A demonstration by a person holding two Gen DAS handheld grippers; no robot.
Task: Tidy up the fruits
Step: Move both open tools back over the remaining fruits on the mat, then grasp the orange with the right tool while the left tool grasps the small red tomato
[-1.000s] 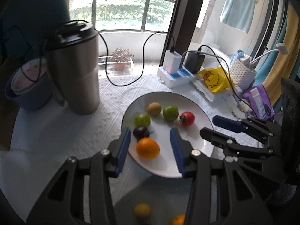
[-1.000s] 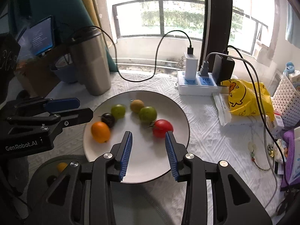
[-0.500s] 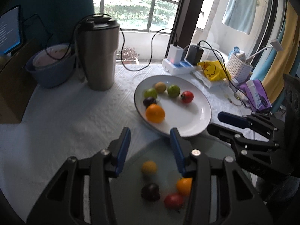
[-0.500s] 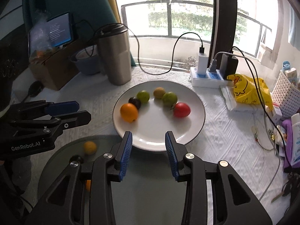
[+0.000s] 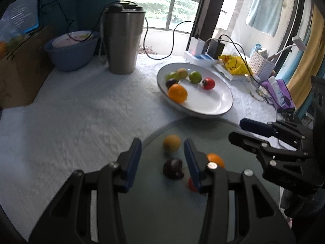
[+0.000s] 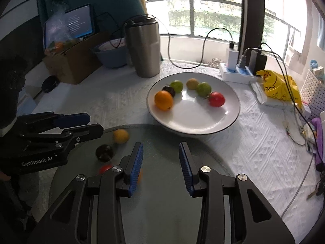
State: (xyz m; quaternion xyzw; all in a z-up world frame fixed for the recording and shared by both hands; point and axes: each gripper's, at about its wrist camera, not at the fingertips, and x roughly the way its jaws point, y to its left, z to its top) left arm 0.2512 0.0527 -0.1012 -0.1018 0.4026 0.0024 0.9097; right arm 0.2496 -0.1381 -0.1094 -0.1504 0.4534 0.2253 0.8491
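Hovering empty and wide-jawed over the grey mat (image 5: 154,203), left gripper (image 5: 161,155) and right gripper (image 6: 160,160) face four loose fruits, likely awaiting transfer to the white plate (image 6: 203,122) holding six already.

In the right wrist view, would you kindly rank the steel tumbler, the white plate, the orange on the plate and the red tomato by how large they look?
1. white plate
2. steel tumbler, though it stands farther back
3. orange
4. red tomato, only slightly smaller than the orange
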